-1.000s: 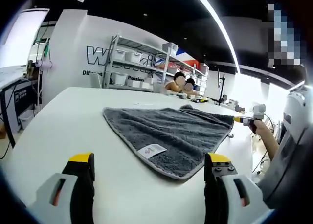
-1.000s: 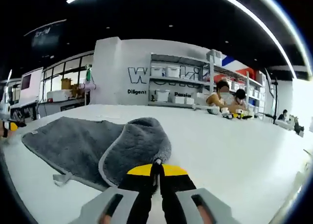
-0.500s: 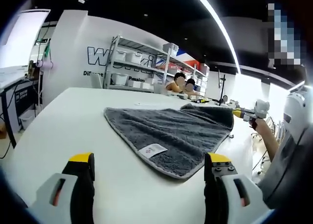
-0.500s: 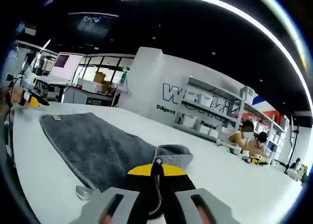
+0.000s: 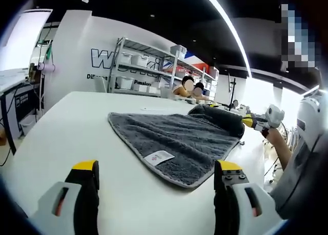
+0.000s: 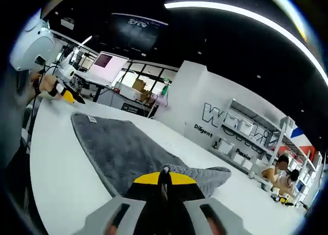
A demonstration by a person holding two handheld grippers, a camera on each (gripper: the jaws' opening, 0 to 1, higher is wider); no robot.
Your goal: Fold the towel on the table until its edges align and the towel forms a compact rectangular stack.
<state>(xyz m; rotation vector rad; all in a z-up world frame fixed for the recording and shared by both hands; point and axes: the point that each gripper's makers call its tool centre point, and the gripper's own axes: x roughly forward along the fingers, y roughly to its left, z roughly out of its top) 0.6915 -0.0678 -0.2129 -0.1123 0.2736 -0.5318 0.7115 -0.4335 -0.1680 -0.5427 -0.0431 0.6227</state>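
Grey towel (image 5: 177,140) flat on white desk (image 5: 66,127), center frame | right gripper (image 6: 164,179) jaws closed, pinching lifted towel corner | left gripper (image 5: 156,181) jaws wide apart, empty | shelving with bins (image 5: 134,71) upper center.

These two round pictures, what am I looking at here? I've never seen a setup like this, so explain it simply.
There is no robot here. A person holds a hand tool with a two-jaw claw in each hand, and a fisheye camera rides on each tool, which is why the pictures look round and bent.

In the left gripper view, the left claw rises from the bottom, its yellow-tipped jaws spread wide apart over the white table and holding nothing. Ahead lies a grey fluffy towel with a small white label.

In the right gripper view, the right claw has its jaws pressed together on a corner of that towel, lifting it. The left view shows that claw from across the table, with the raised corner bunched beside it.

Behind are shelves with bins and seated people.
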